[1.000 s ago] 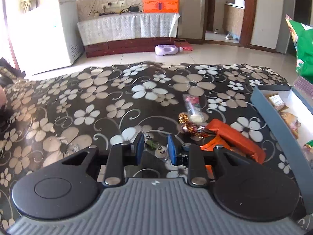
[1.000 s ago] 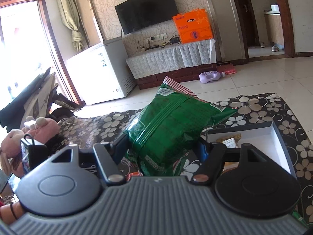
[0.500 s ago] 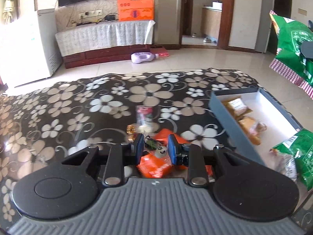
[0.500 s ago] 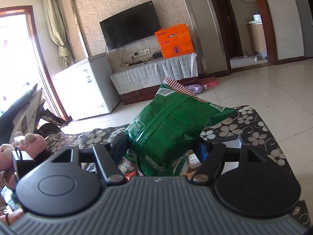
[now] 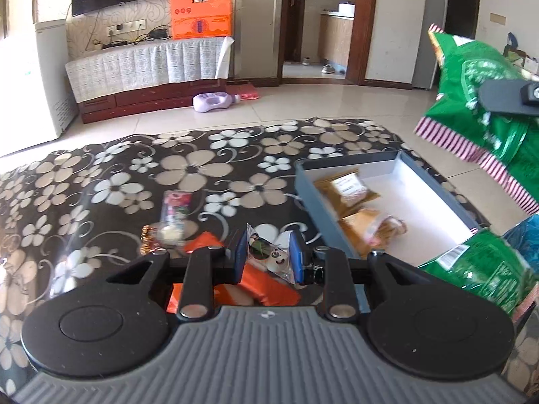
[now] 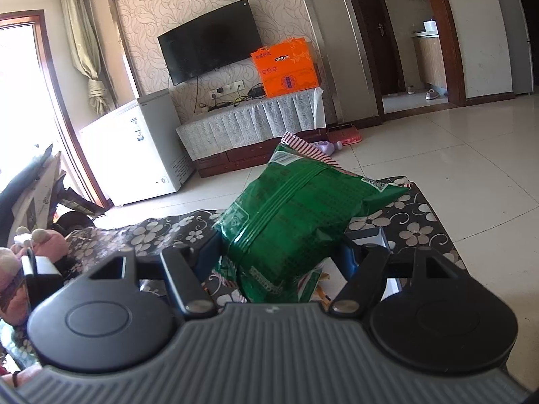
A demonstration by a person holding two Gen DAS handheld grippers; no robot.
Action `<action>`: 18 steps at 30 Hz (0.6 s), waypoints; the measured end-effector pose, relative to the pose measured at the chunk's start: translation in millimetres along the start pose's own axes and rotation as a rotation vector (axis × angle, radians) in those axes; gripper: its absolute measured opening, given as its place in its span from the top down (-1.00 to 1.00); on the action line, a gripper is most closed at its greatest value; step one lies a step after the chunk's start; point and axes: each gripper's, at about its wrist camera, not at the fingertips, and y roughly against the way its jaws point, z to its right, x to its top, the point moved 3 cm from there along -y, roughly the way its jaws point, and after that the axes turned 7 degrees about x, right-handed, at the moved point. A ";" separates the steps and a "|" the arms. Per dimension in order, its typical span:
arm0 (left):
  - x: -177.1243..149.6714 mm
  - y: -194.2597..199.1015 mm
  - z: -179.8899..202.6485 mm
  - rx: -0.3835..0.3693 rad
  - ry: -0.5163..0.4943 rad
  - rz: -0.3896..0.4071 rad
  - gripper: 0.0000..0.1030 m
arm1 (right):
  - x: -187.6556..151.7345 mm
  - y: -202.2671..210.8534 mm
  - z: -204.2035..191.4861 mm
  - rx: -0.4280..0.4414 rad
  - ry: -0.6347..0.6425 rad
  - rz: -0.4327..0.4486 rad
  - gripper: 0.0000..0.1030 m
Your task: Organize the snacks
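My left gripper [image 5: 268, 256] is shut on a small clear-wrapped snack [image 5: 269, 256] and holds it above the flowered table, just left of the grey box [image 5: 311, 188]. The box holds tan snack packets [image 5: 347, 187] and a green bag [image 5: 478, 269] at its near end. My right gripper [image 6: 281, 252] is shut on a large green chip bag [image 6: 293, 215], held up above the box; the same bag shows at the right of the left wrist view [image 5: 485, 101]. Orange packets [image 5: 266, 286] and small candies [image 5: 168, 232] lie on the table under my left gripper.
The flowered tablecloth [image 5: 188, 165] covers a low table. A pink-wrapped snack [image 5: 177, 202] lies left of the box. Stuffed toys [image 6: 20, 256] sit at the table's left end. Beyond the table are tiled floor, a TV stand and a white freezer [image 6: 141, 148].
My left gripper has lifted with the small snack and moved right toward the box. My right gripper has risen with the green chip bag.
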 end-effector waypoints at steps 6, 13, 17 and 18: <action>1.4 1.3 13.8 -0.020 -0.014 0.008 0.39 | -0.7 1.6 8.6 -0.011 -0.008 -0.006 -0.40; 2.3 0.8 17.8 -0.025 -0.015 0.005 0.39 | -3.4 -4.6 9.1 -0.019 -0.019 -0.029 -0.40; 5.4 4.3 23.7 -0.036 -0.021 0.016 0.39 | -5.3 -12.0 10.6 -0.030 -0.018 -0.049 -0.40; 6.6 5.4 25.4 -0.040 -0.021 0.020 0.39 | -5.6 -13.3 10.9 -0.033 -0.019 -0.052 -0.40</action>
